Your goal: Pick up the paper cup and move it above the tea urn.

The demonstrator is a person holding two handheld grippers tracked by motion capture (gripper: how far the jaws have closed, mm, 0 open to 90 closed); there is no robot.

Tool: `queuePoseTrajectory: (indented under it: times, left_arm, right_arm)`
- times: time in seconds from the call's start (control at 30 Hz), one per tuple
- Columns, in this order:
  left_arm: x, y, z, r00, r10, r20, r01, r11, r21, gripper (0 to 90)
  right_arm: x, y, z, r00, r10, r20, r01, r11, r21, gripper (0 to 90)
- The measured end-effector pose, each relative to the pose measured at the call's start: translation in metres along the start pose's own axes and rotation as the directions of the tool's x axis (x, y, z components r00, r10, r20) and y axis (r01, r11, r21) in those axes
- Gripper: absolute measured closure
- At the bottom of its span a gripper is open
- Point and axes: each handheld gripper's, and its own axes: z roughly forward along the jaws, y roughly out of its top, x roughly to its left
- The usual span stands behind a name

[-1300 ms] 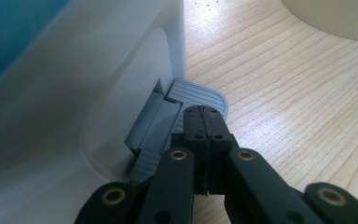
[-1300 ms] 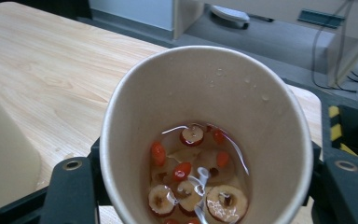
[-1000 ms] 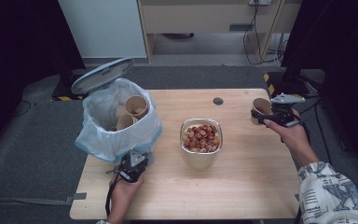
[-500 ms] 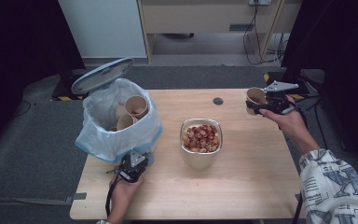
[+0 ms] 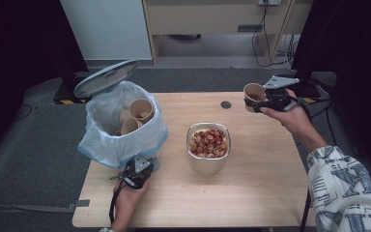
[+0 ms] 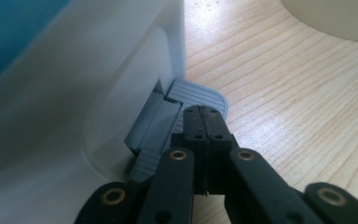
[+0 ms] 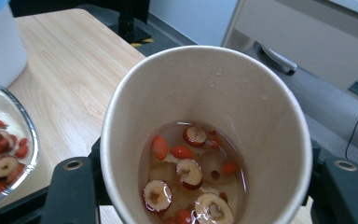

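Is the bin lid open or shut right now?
Open. The bin's lid stands tilted up behind the bag-lined bin, with the left gripper shut and pressing the pedal.

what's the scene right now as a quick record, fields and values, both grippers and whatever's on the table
table: light wooden tabletop
left gripper: jaws shut, tip pressed on the grey ribbed pedal of the white pedal bin
bin: lid raised, pale blue bag liner, brown paper cups inside
right gripper: shut on a brown paper cup, held above the table's far right
cup contents: liquid with red and pale fruit slices
centre: metal bowl of similar fruit pieces
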Motion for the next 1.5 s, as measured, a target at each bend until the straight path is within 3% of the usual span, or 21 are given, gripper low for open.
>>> queuePoseTrajectory:
  times: [0.37,1.0,1.27,1.5]
  left_arm:
    - [0.0,0.0,0.0,1.0,0.002,0.0,-0.002,1.0,0.0,89.5]
    - [0.0,0.0,0.0,1.0,0.003,-0.001,-0.003,1.0,0.001,89.5]
    - [0.0,0.0,0.0,1.0,0.004,-0.002,-0.004,1.0,0.001,89.4]
    - [0.0,0.0,0.0,1.0,0.004,-0.002,-0.004,1.0,0.001,89.4]
  right_arm:
    - [0.013,0.024,0.003,0.9981,-0.053,-0.031,0.052,0.998,-0.039,34.9]
    - [0.033,0.043,0.016,0.9923,-0.108,-0.061,0.104,0.993,-0.061,34.9]
    - [0.038,0.051,0.015,0.99,-0.129,-0.056,0.125,0.989,-0.077,34.9]
    - [0.045,0.054,0.012,0.9832,-0.178,-0.038,0.174,0.98,-0.091,34.9]
